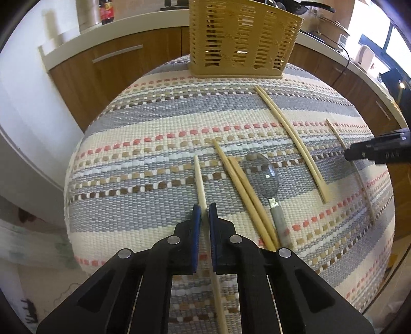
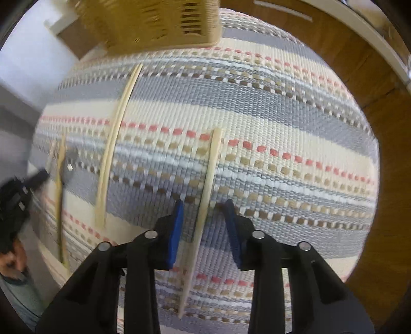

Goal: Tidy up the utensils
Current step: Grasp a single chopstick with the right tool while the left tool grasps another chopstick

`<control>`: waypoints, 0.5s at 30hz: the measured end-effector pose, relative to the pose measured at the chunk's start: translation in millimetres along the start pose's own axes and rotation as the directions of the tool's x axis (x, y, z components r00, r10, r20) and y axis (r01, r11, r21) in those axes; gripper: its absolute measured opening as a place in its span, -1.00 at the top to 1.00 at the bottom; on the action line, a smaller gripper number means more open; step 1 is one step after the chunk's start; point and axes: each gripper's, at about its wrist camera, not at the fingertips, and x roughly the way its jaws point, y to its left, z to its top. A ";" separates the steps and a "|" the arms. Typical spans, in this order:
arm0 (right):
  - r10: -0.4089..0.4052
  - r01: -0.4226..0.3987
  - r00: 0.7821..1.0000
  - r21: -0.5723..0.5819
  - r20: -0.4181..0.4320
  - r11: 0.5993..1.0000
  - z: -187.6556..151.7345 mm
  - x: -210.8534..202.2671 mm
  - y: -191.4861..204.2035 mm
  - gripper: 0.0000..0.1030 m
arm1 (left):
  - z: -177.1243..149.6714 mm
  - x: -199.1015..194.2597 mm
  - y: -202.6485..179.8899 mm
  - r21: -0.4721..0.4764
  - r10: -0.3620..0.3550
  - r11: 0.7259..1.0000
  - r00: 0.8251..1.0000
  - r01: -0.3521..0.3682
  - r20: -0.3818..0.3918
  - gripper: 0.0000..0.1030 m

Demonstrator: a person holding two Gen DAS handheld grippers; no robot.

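My left gripper (image 1: 204,209) is shut on a single wooden chopstick (image 1: 199,179) that lies on the striped woven mat (image 1: 154,123). To its right lie a chopstick pair (image 1: 241,187), a metal spoon (image 1: 267,177), a second chopstick pair (image 1: 290,138) and a single chopstick (image 1: 336,135). A tan slotted utensil basket (image 1: 241,41) stands at the mat's far edge. My right gripper (image 2: 205,205) is open, its blue pads on either side of a single chopstick (image 2: 208,179) on the mat (image 2: 282,128). The basket (image 2: 154,23) shows blurred at top left. The right gripper (image 1: 377,150) also shows in the left wrist view.
Wooden cabinets (image 1: 102,66) under a white counter stand behind the table. A dark bottle (image 1: 106,11) and cookware (image 1: 331,30) sit on the counter. The left gripper (image 2: 18,195) shows at the left edge of the right wrist view, beside a chopstick pair (image 2: 113,144).
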 end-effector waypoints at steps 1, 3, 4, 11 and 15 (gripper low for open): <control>0.006 -0.006 1.000 -0.015 -0.013 1.000 -1.1 0.6 3.3 0.69 | 1.0 0.9 1.3 -0.002 -0.010 1.000 1.000 0.010 -0.007 0.89; -0.010 0.008 0.999 -0.044 -0.033 0.999 -2.3 1.2 9.5 0.87 | 3.3 0.8 4.2 -0.004 -0.036 0.999 0.999 0.036 -0.028 0.87; -0.015 0.013 0.999 -0.054 -0.037 0.998 -2.3 1.5 11.5 0.88 | 3.5 0.9 4.8 -0.004 -0.044 0.999 0.998 0.044 -0.038 0.84; -0.001 0.003 1.000 -0.079 0.019 0.997 0.9 -8.4 22.7 0.92 | 5.6 3.4 -8.8 0.092 0.001 0.996 0.996 0.007 -0.087 0.91; 0.033 -0.025 0.994 -0.080 0.107 0.996 1.7 -32.3 19.1 0.92 | 9.3 -4.6 -11.9 0.071 -0.036 0.997 0.999 0.038 -0.024 0.93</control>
